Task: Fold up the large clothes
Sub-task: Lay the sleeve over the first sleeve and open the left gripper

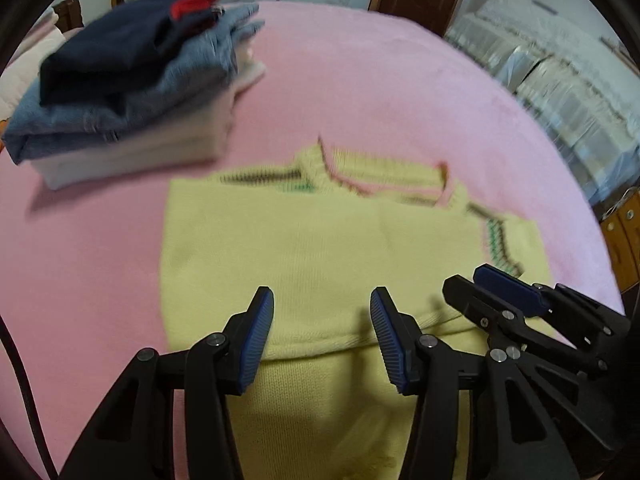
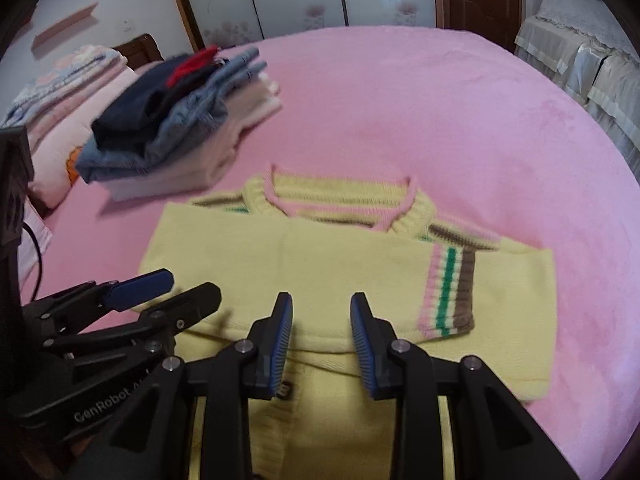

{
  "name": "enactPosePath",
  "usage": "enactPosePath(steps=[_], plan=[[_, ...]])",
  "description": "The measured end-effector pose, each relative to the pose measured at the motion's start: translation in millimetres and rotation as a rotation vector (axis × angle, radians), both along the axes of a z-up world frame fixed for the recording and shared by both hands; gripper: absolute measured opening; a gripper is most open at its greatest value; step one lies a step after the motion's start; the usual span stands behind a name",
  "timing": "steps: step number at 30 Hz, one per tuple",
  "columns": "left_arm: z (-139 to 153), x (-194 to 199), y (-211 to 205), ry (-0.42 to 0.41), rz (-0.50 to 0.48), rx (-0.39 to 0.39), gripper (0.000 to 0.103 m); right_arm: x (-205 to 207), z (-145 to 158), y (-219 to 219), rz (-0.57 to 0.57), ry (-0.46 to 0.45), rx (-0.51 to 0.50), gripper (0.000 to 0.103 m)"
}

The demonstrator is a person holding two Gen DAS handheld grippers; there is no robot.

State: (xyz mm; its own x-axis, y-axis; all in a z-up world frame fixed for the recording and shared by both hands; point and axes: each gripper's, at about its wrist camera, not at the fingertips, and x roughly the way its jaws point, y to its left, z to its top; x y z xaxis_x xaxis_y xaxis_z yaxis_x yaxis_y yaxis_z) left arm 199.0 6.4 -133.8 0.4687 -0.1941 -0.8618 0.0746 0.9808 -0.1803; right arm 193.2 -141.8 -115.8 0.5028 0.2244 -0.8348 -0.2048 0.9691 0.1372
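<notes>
A pale yellow knit sweater (image 1: pixel 304 248) with a pink-edged collar lies flat on the pink bed, its sleeves folded in; it also shows in the right wrist view (image 2: pixel 320 264), with a striped cuff (image 2: pixel 448 292) on top. My left gripper (image 1: pixel 322 312) is open and empty, hovering over the sweater's near hem. My right gripper (image 2: pixel 321 316) is open and empty over the same hem fold. The right gripper (image 1: pixel 492 288) shows at right in the left wrist view; the left gripper (image 2: pixel 172 288) shows at left in the right wrist view.
A stack of folded clothes (image 1: pixel 132 80), navy and denim on top, sits on the bed's far left, and shows in the right wrist view (image 2: pixel 180 120). The pink bedspread (image 2: pixel 440 100) spreads beyond. Pillows (image 2: pixel 68 92) lie at left; covered furniture (image 2: pixel 580 52) stands at right.
</notes>
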Motion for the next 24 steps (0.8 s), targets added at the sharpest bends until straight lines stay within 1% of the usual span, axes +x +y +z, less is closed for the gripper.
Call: enactPosePath(steps=[2,3,5,6,8,9,10,11,12,15,21,24], plan=[[-11.7,-1.0,1.8,0.017,-0.001,0.007,0.049,2.7,-14.3,-8.3,-0.018,0.032,-0.010,0.030],[-14.4,-2.3,3.5,0.016,-0.004,0.008,0.049,2.6,-18.2,-17.1,-0.022,0.037,0.010,0.027],[-15.6,-5.0,7.1,0.006,-0.011,0.010,0.049,0.7,-17.8,-29.1,-0.037,0.026,0.008,0.027],[-15.5,-6.1,9.1,0.005,-0.012,0.010,0.049,-1.7,-15.6,-37.4,-0.058,0.005,-0.026,0.025],[-15.4,-6.8,13.9,0.007,-0.010,0.008,0.049,-4.5,-12.2,-52.6,-0.093,-0.015,-0.056,0.025],[-16.2,-7.3,16.0,0.008,-0.007,0.004,0.049,-6.1,-11.1,-63.5,-0.140,-0.030,-0.112,0.031],[-17.0,-7.7,17.6,0.009,-0.005,-0.002,0.049,-7.2,-10.9,-74.3,-0.172,-0.037,-0.136,0.032],[-18.1,-7.6,17.6,0.010,-0.005,-0.004,0.049,-8.1,-11.7,-85.6,-0.196,-0.035,-0.130,0.033],[-19.4,-6.4,16.0,0.009,-0.006,-0.003,0.049,-8.3,-14.9,-99.0,-0.226,-0.014,-0.119,0.033],[-18.6,-4.6,16.5,0.006,-0.007,0.014,0.049,-10.4,-25.3,-128.7,-0.273,0.038,-0.035,0.033],[-15.4,-4.4,16.1,0.008,-0.004,0.024,0.049,-12.1,-24.8,-126.2,-0.277,0.021,-0.076,0.033],[-13.1,-7.2,15.9,0.009,-0.004,0.027,0.049,-10.4,-25.5,-123.0,-0.283,0.021,-0.072,0.033]])
